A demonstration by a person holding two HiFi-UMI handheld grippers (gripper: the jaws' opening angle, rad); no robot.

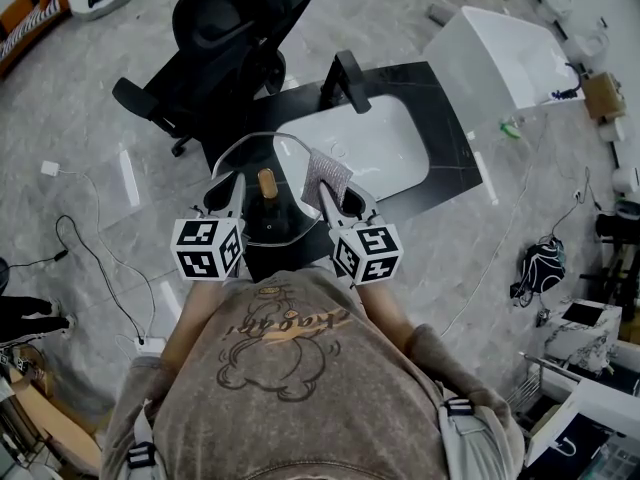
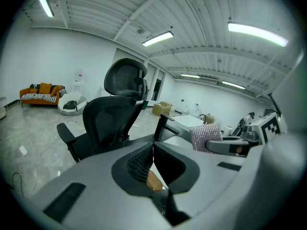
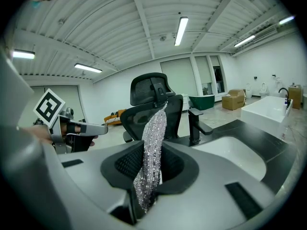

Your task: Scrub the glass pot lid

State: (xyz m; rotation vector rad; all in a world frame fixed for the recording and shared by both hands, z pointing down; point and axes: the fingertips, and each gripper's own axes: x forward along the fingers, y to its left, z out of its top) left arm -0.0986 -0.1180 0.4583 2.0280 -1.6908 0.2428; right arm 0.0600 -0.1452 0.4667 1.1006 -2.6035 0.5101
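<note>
Lid [image 1: 266,190] aloft at near edge of sink [image 1: 380,148] | left gripper [image 1: 226,194] jaws clamped shut on lid rim | right gripper [image 1: 335,198] jaws pinching silver scrubber [image 1: 328,173], just beside lid

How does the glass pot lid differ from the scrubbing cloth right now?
The glass lid is rigid, clear and round, with a wooden knob; the scrubbing cloth is soft, silvery and glittering. The left gripper clamps the lid at its rim; the right gripper pinches the cloth's end. Both are held in shut grippers, side by side near the sink.
</note>
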